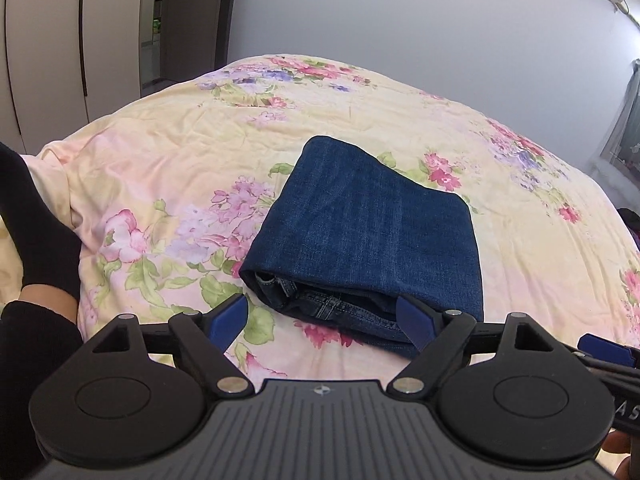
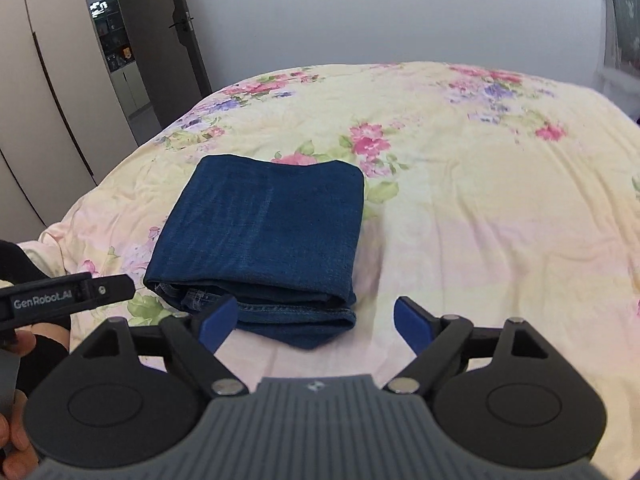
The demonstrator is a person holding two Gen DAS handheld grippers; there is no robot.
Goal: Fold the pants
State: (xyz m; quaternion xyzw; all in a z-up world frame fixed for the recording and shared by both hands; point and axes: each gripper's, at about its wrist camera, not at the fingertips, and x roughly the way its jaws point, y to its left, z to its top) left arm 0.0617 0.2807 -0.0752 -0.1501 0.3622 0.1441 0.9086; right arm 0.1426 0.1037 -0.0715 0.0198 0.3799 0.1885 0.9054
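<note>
Wide stretch of bare floral bedspread (image 2: 500,208) to the right of and beyond the folded jeans (image 2: 264,232), open to approach. Nearer side hemmed by both spread-fingered grippers, left gripper (image 1: 322,320) and right gripper (image 2: 314,322), close against the jeans' stacked edge. Left flank narrowed by a sleeved arm (image 1: 36,220) and the wardrobe doors (image 2: 44,92) beyond the bed edge.

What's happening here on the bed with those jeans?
A person holds a gripper in each hand over a floral bedspread. The jeans lie folded into a compact rectangle. The left gripper and right gripper are both open near the jeans' near edge, holding nothing.
</note>
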